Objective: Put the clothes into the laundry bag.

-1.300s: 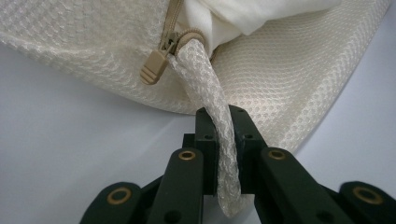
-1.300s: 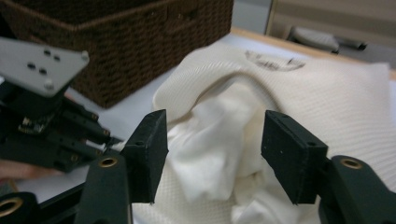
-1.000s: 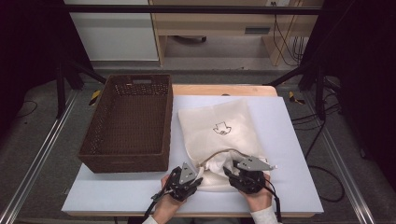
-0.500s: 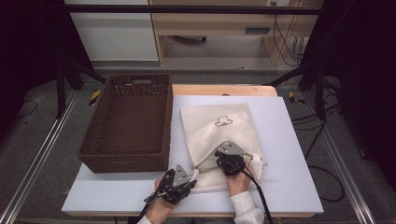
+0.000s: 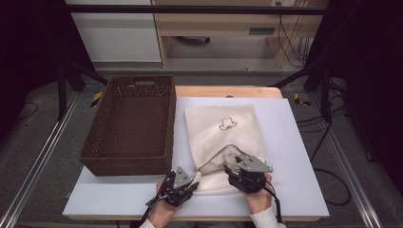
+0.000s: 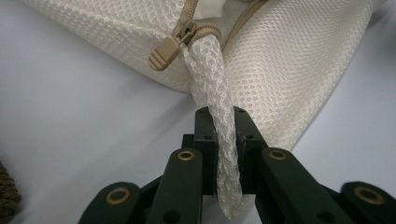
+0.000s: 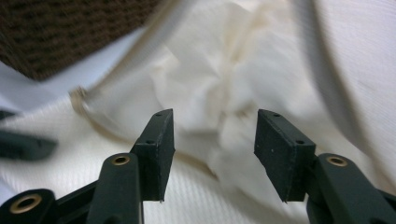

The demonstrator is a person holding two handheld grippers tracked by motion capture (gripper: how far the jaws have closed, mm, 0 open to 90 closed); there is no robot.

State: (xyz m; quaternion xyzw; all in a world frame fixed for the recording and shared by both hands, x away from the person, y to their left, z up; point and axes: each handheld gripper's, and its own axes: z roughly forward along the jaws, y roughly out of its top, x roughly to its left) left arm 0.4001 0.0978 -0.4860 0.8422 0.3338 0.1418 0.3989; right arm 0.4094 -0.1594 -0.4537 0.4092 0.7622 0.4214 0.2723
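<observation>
- Cream mesh laundry bag (image 5: 223, 137) with a small dark printed mark, flat on the white tabletop (image 5: 294, 142), just right of the dark brown woven rectangular basket (image 5: 130, 123).
- Near edge of the bag pulled open along its beige zipper, mouth gaping toward the person, crumpled off-white cloth (image 7: 210, 74) visible inside.
- Left gripper (image 5: 190, 179) at the bag's near left corner, low over the table, held from the bottom of the high view.
- Left gripper view: black jaws pressed tight on a twisted strip of the mesh (image 6: 223, 140) just below the zipper's end; strip running up between the pads to the beige plastic zipper pull (image 6: 164, 52), which hangs just left of it.
- Bag fabric bulging behind and to the right of that pinched strip, resting on the tabletop.
- Right gripper (image 5: 234, 167) at the open mouth, grey three-cornered plate on top, tips pointing into the gap.
- Right gripper view: jaws parted about halfway, having just been opening; nothing pinched between the pads, crumpled cloth lying beyond and below them.
- Same view blurred; corner of the brown basket at upper left, zipper edge curving across beneath it.
- Two grippers near each other, left one on the corner, right one at the opening.
</observation>
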